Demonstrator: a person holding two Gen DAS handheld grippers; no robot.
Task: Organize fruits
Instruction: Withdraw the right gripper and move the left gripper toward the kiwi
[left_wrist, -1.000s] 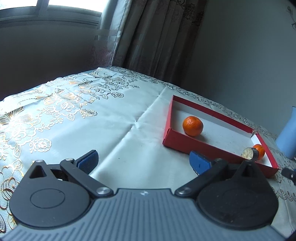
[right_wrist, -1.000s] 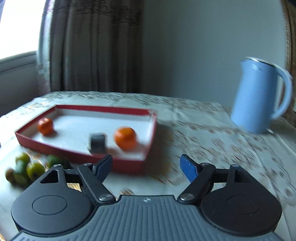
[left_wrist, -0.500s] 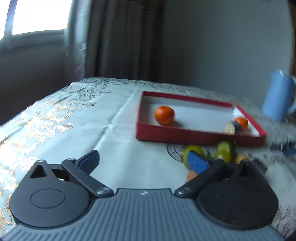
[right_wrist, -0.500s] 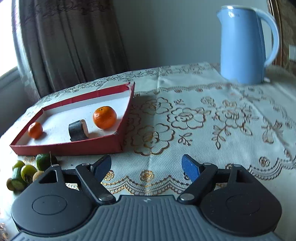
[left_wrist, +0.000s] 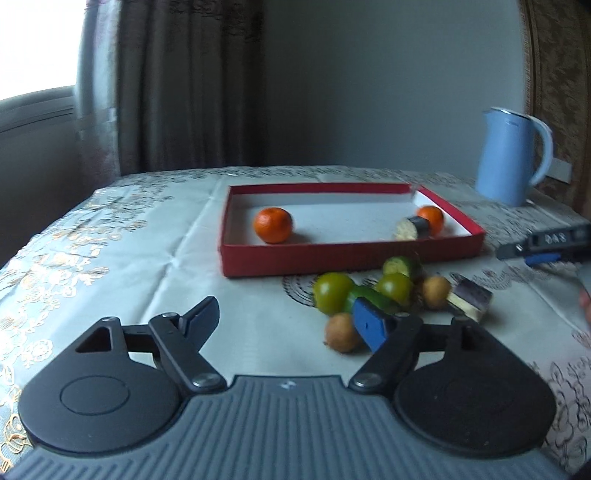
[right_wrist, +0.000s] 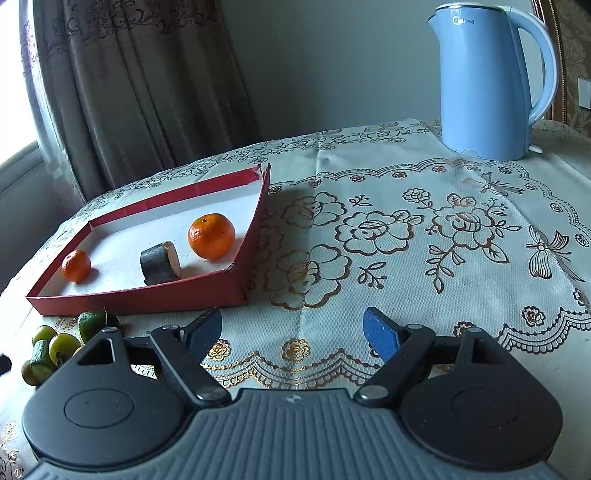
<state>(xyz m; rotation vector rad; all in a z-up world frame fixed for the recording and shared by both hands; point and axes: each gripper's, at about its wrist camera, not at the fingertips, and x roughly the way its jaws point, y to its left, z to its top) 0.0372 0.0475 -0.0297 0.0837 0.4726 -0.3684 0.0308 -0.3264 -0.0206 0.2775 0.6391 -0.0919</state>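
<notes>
A red tray (left_wrist: 351, 254) with a white floor holds two oranges (left_wrist: 273, 229) (left_wrist: 430, 218) and a dark cut piece (left_wrist: 413, 228). Just in front of it lies a loose pile: green limes (left_wrist: 332, 291), small brown fruits (left_wrist: 341, 332) and a purple-skinned chunk (left_wrist: 471, 297). My left gripper (left_wrist: 284, 310) hovers low before the pile; its jaws are closing with nothing between them, and its blue right finger overlaps the pile in view. My right gripper (right_wrist: 291, 321) stands open over bare tablecloth, right of the tray (right_wrist: 147, 295), limes (right_wrist: 90, 323) at its left.
A blue kettle (right_wrist: 487, 81) stands at the back right of the table. A floral tablecloth (right_wrist: 424, 236) covers it; curtains and a window lie behind. A grey housing of the other tool (left_wrist: 546, 240) shows at the left wrist view's right edge.
The left view has swung right and levelled, bringing the fruit pile into sight, and its jaws have narrowed. The right view rolled early on, then held still.
</notes>
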